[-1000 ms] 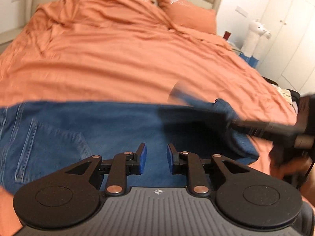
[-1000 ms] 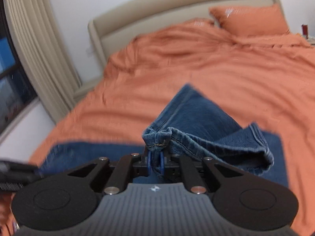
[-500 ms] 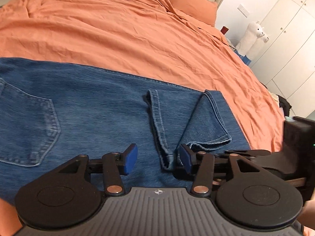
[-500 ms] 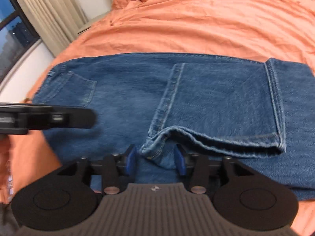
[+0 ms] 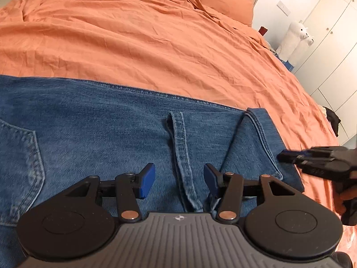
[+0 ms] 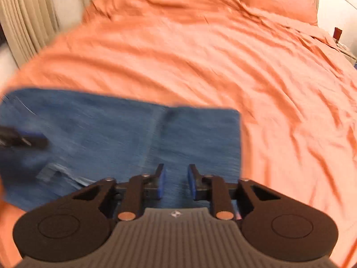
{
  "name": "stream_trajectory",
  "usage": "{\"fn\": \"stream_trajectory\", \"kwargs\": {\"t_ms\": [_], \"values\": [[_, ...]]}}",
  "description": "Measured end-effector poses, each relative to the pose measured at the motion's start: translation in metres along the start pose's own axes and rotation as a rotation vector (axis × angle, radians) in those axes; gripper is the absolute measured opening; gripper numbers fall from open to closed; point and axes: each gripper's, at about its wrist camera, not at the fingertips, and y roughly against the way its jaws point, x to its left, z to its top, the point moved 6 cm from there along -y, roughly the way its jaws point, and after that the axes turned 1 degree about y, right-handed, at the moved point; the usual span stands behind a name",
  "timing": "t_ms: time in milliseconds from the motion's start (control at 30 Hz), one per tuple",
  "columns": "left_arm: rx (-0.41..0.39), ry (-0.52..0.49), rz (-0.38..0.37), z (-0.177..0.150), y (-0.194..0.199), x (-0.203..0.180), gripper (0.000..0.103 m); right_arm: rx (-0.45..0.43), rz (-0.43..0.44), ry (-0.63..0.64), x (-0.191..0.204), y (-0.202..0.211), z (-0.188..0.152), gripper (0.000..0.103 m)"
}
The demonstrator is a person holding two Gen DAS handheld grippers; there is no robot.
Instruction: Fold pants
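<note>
the blue denim pants lie flat across the near part of a bed, on a crumpled orange bedspread whose soft cloth is full of creases. the denim is thick and evenly woven, with pale double stitching along its far seam and around a back pocket at the left. a leg has been folded over onto the rest, so its hem band runs as a narrow stitched strip toward the camera, and a second hemmed edge angles off to its right. the left gripper hangs over this fold with its jaws well apart; the hem band lies between the blue rubbery pads but they do not press on it. the right gripper sits over the denim near the folded right edge, its view smeared by motion; its jaws are closing, a small gap remains, and nothing is pinched between them. in the left wrist view it shows as a black shape at the right edge. an orange pillow rests at the beige padded headboard, and a white plush toy stands by the wall.
</note>
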Motion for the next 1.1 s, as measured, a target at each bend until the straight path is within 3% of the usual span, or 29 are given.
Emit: {"fn": "stream_trajectory", "kwargs": {"t_ms": [100,167,400,500,633,800,833,900,933,1000,1100], "values": [[-0.012,-0.019,0.012,0.003,-0.003,0.0,0.059,0.014,0.057,0.038,0.01,-0.014,-0.003,0.011],[-0.032,-0.023,0.004,0.006,-0.002,0.001,0.059,-0.017,0.137,0.055,0.026,-0.016,0.001,0.011],[-0.085,0.063,-0.093,0.016,0.011,0.011,0.06,-0.171,0.299,0.016,0.068,-0.014,0.048,0.012],[-0.093,0.08,-0.109,0.017,0.011,0.011,0.067,-0.195,0.296,0.012,0.073,-0.013,0.058,0.012],[-0.066,0.098,-0.108,0.015,-0.007,0.009,0.072,-0.189,0.229,0.006,0.066,-0.012,0.054,0.012],[-0.065,0.164,-0.077,0.014,-0.037,0.018,0.07,-0.175,0.139,-0.039,0.021,-0.001,0.032,0.013],[-0.064,0.188,-0.093,0.015,-0.042,0.019,0.066,-0.17,0.122,-0.051,0.01,0.001,0.026,0.013],[-0.077,0.223,-0.119,0.016,-0.049,0.018,0.043,-0.164,0.088,-0.08,-0.01,0.008,0.014,0.017],[-0.082,0.233,-0.121,0.016,-0.051,0.016,0.023,-0.165,0.066,-0.094,-0.02,0.011,0.009,0.02],[-0.109,0.22,-0.087,0.017,-0.047,0.013,0.012,-0.168,0.025,-0.12,-0.039,0.017,-0.001,0.023],[-0.17,0.154,-0.106,0.023,-0.022,-0.004,0.009,-0.163,-0.011,-0.153,-0.064,0.026,-0.016,0.023]]}}
